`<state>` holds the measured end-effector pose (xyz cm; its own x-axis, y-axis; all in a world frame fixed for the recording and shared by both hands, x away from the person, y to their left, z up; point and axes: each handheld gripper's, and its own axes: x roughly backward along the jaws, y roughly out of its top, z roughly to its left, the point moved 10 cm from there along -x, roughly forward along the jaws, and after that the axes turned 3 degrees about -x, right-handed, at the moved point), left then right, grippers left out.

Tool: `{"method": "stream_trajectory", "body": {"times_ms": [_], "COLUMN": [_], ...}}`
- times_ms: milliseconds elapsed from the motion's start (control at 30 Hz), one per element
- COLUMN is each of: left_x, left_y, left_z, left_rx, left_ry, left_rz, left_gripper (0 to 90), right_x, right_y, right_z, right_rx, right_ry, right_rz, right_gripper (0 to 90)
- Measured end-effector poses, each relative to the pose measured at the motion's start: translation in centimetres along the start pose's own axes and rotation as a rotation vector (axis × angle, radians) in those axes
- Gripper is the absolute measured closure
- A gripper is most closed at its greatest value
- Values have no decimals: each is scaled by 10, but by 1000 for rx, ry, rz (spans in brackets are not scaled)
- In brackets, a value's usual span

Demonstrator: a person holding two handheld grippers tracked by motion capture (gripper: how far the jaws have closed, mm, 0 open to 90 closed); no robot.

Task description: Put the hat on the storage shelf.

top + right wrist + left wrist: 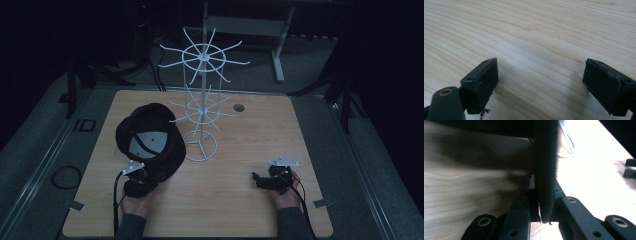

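Dark surroundings frame the pale wooden counter (240, 165). At its left, the left claw (145, 181) is clamped on the near brim of a black cap (150, 135) (brim edge upright between the jaws). A white wire rack (202, 100) stands just right of the cap, nearer this hand; the right claw (261, 180) rests apart, empty.

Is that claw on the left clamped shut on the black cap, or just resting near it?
Clamped shut. In the left gripper view the left claw pinches the black cap by its edge, jaws pressed against both sides.
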<state>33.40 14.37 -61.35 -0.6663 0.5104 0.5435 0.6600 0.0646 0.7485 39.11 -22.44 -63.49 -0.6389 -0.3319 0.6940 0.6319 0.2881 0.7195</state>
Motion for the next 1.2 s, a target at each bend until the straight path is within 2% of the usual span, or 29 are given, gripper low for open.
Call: {"method": "stream_trajectory", "body": {"times_ms": [333, 567, 633, 833, 1200], "left_x": [9, 20, 26, 34, 44], "left_y": [9, 22, 30, 41, 57], "left_z": [2, 7, 11, 17, 20], "left_rx": [22, 21, 21, 6, -23], "left_ry": [9, 30, 48, 79, 104], "left_rz": [-29, -66, -81, -94, -101], "left_gripper": [860, 861, 862, 862, 862], "right_x": [0, 0, 0, 0, 0], "right_y": [0, 0, 0, 0, 0], "right_z": [0, 0, 0, 0, 0], "right_rx": [0, -1, -1, -1, -1], "right_ry": [0, 0, 0, 0, 0], "right_rz": [0, 0, 0, 0, 0], "right_gripper": [127, 127, 127, 127, 127]}}
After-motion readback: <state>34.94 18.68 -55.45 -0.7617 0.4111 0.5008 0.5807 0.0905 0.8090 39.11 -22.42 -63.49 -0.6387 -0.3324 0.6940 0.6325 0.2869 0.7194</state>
